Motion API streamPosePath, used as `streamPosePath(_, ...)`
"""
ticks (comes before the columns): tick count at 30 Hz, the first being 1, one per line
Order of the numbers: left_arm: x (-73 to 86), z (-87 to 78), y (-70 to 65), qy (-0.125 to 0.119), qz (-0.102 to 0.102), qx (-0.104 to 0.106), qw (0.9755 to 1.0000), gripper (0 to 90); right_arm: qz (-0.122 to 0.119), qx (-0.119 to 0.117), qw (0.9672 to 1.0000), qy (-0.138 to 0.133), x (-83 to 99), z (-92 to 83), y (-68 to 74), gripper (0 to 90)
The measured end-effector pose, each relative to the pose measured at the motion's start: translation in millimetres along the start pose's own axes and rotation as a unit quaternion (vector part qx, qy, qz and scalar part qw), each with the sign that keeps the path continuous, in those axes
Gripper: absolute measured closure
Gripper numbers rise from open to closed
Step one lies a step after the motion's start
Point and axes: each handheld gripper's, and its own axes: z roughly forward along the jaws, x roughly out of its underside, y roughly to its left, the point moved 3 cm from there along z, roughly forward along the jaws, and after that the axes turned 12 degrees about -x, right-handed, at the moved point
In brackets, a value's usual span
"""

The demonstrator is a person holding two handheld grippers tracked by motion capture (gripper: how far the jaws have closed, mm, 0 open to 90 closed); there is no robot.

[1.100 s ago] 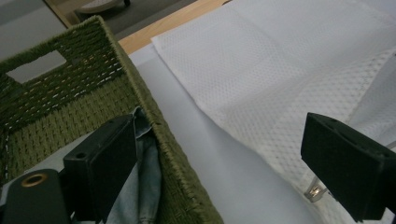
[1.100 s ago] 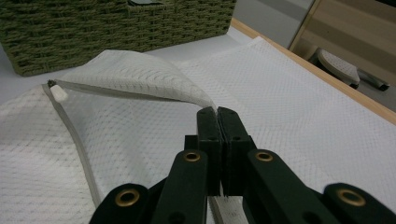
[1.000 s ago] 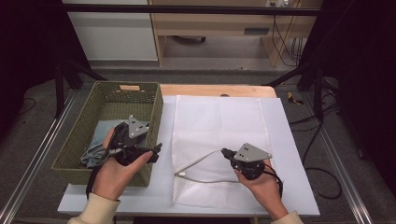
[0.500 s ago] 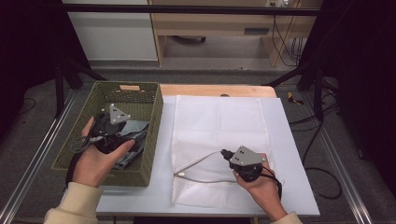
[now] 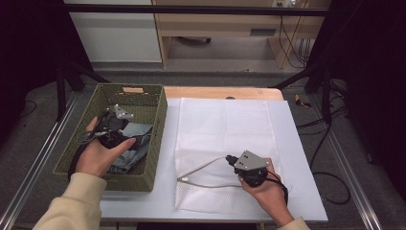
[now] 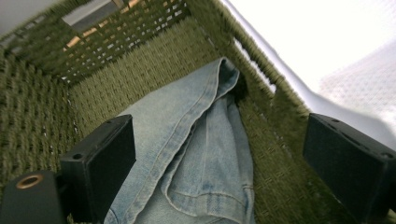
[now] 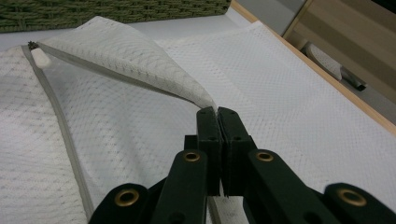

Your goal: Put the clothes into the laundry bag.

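A white mesh laundry bag (image 5: 225,129) lies flat on the table. My right gripper (image 5: 230,158) is shut on the upper edge of its opening and holds that flap (image 7: 126,60) lifted, the zipper edge (image 7: 60,126) running below it. A piece of light blue denim clothing (image 5: 131,143) lies in the green woven basket (image 5: 158,120) at the left. My left gripper (image 5: 125,139) hovers inside the basket just above the denim (image 6: 201,154), jaws wide apart with the cloth below and between them, untouched.
The basket's woven walls (image 6: 42,102) close in around the left gripper. A white board (image 5: 297,158) under the bag covers the table top, with a wooden strip (image 5: 220,92) at the far edge. Metal rails (image 5: 38,158) run along both sides.
My left hand has moved left from the basket's right rim into the basket, over the denim. The right gripper has stayed put, still pinching the bag's edge.
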Motion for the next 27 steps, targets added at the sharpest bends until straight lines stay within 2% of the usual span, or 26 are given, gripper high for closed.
streamPosePath(11, 6.9, 28.1, -1.1, 0.023, 0.008, 0.015, 0.9996, 9.7, 0.002, -0.005, 1.0, 0.003, 0.8, 1.5, 0.3, 88.3)
streamPosePath(16, 16.9, 46.0, -3.6, 0.052, 0.029, 0.021, 0.998, 9.7, 0.006, -0.013, 0.9999, 0.001, 0.9, 1.2, 0.4, 87.2)
streamPosePath(20, 21.0, 56.2, -4.4, 0.065, 0.029, 0.033, 0.997, 9.5, 0.007, -0.014, 0.9999, 0.004, 1.9, 2.5, 0.2, 87.1)
streamPosePath(25, 21.9, 64.0, -6.0, 0.066, 0.035, 0.046, 0.9961, 8.2, 0.005, -0.014, 0.9998, 0.01, 2.6, 3.4, 0.4, 87.4)
streamPosePath(27, 23.5, 66.9, -5.6, 0.073, 0.042, 0.043, 0.9956, 8.1, 0.005, -0.014, 0.9998, 0.011, 2.6, 3.3, 0.5, 87.4)
